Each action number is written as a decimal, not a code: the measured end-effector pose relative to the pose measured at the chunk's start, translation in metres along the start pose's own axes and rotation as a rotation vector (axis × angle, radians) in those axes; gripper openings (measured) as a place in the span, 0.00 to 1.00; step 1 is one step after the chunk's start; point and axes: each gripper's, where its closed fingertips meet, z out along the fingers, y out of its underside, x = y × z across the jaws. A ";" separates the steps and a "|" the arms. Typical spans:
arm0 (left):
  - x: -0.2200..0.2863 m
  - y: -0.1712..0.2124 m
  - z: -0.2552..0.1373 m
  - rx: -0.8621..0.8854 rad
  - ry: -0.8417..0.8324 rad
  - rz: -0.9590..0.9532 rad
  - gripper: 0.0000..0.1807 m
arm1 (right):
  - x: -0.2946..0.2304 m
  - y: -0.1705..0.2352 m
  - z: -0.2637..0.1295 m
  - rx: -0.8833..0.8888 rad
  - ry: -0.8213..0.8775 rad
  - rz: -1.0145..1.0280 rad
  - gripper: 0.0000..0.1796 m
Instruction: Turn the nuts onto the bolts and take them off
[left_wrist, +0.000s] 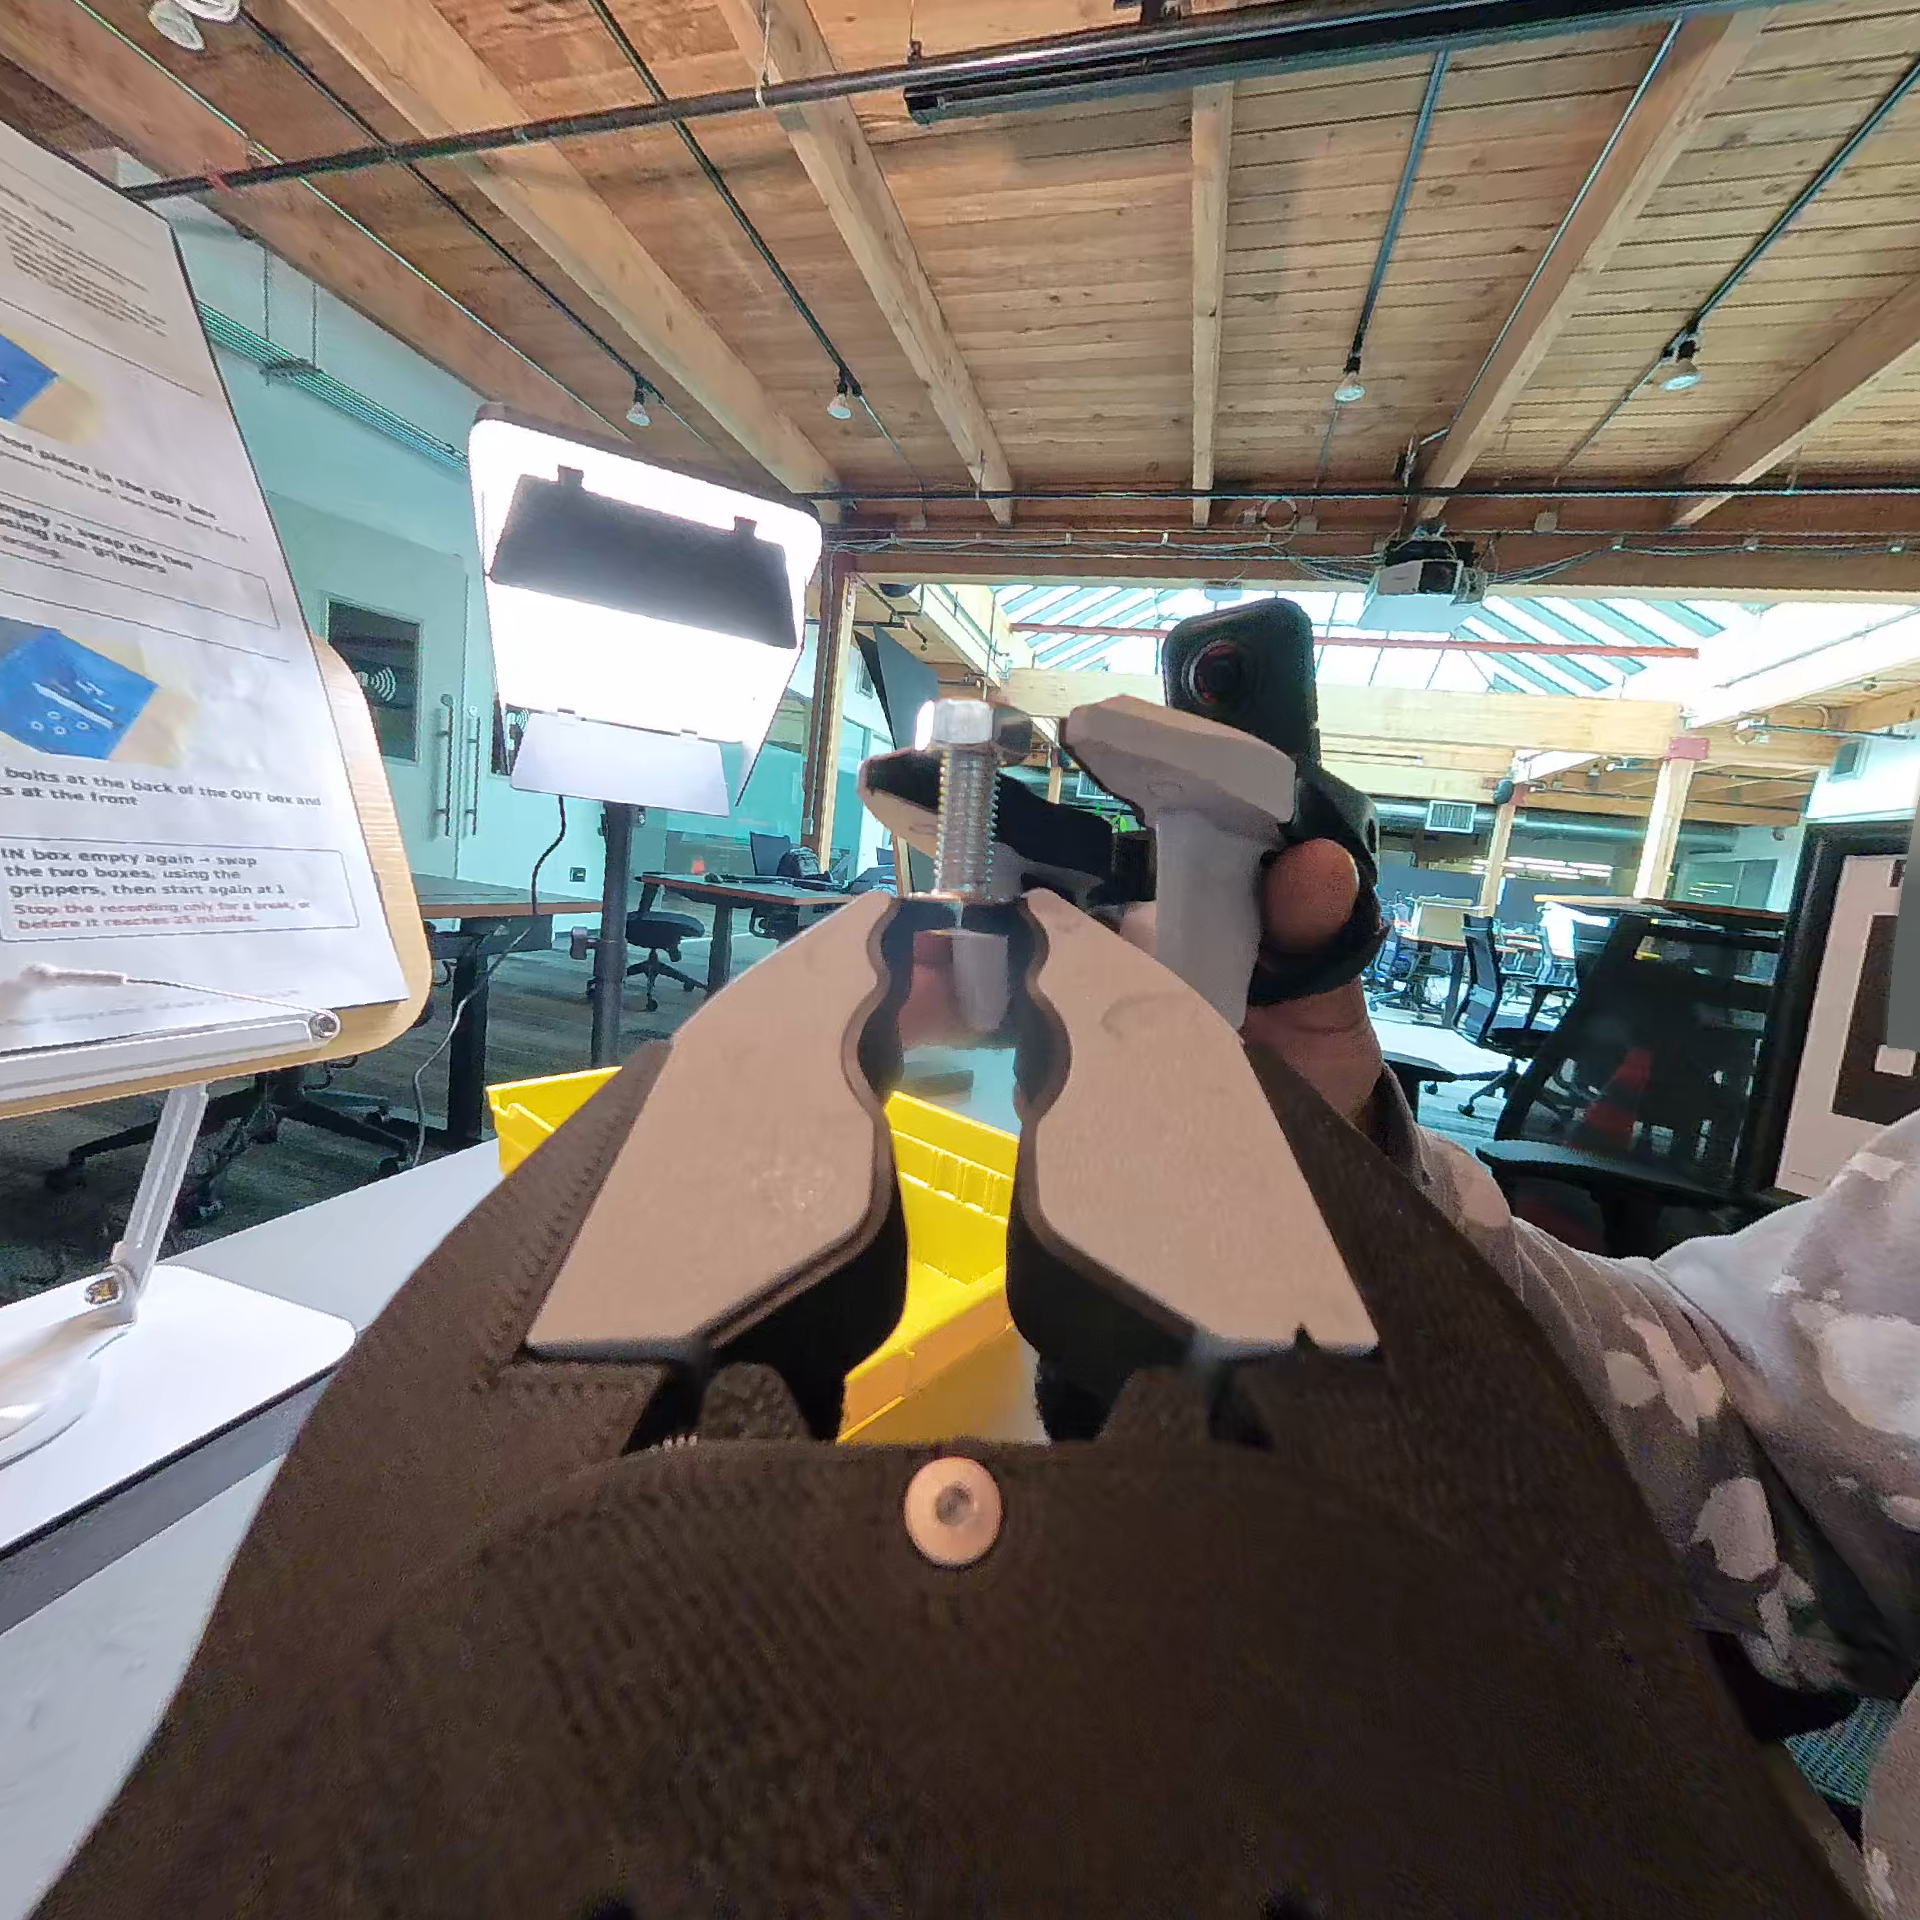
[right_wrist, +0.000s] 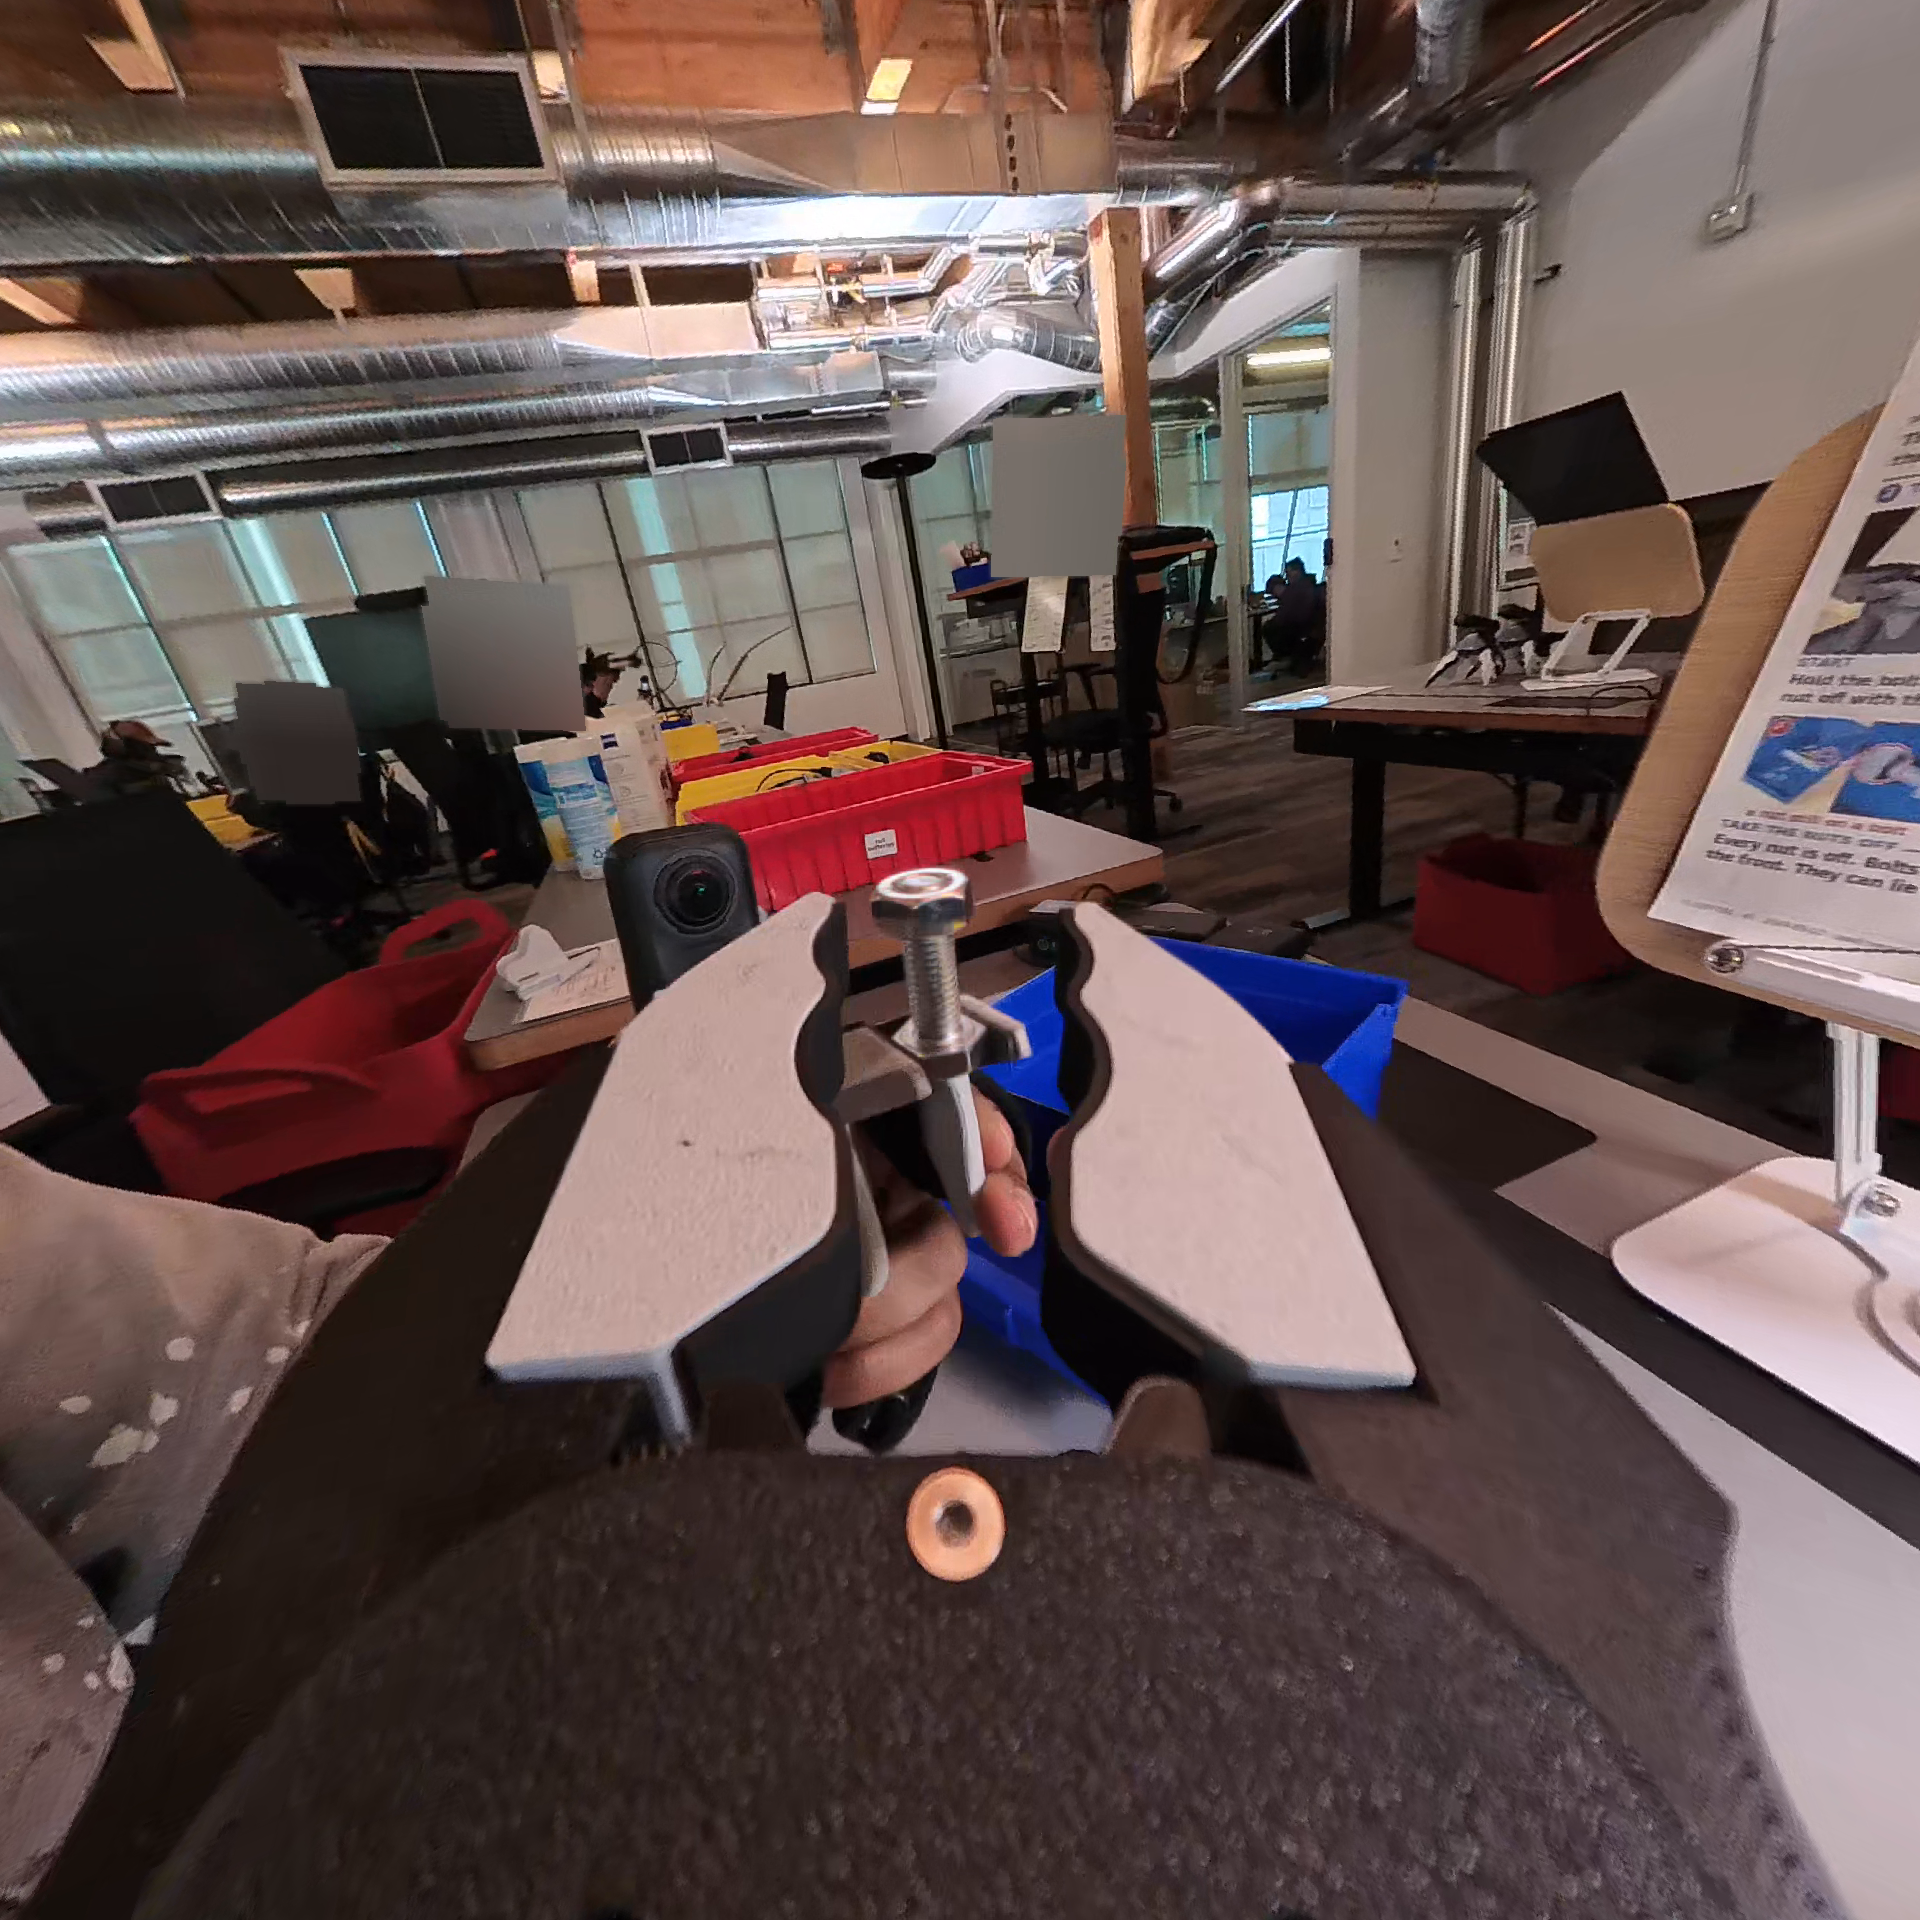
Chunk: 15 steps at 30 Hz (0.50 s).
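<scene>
Grey pads (left_wrist: 727, 1143) of my left gripper (left_wrist: 956, 914) are nearly closed. Their tips pinch the nut (left_wrist: 948, 894) at the lower end of the bolt (left_wrist: 961, 810). Bolt stands upright just above centre frame in the left wrist view, hex head on top, threads bare between head and nut. I cannot tell how far the shank runs below the nut.

Right gripper (right_wrist: 951, 925) is wide open. In its own view the bolt sits in the gap between the two fingers, touching neither. From the left wrist view the same gripper shows behind the bolt, right of centre, with one finger on each side of the shank and a camera above.

Left hand (right_wrist: 914, 1278) shows through the gap at centre of the right wrist view. Right hand (left_wrist: 1309, 935) wraps its handle at right of centre in the left wrist view.

Yellow bin (left_wrist: 935, 1143) lies below the left fingers, lower centre. Blue bin (right_wrist: 1299, 1008) lies behind the right fingers, right of centre. Both rest on the table (left_wrist: 312, 1247). A sheet (left_wrist: 156, 623) on a stand fills the left edge of the left wrist view.
</scene>
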 end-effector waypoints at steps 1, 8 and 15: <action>0.001 0.000 0.000 0.001 0.003 0.003 0.10 | 0.002 0.000 0.000 0.005 0.010 0.003 0.20; -0.001 -0.007 -0.002 0.020 -0.003 0.003 0.10 | 0.016 -0.010 -0.011 0.035 0.040 0.016 0.16; 0.001 -0.001 0.000 0.002 -0.003 -0.005 0.10 | 0.006 -0.002 -0.003 0.012 0.006 0.008 0.19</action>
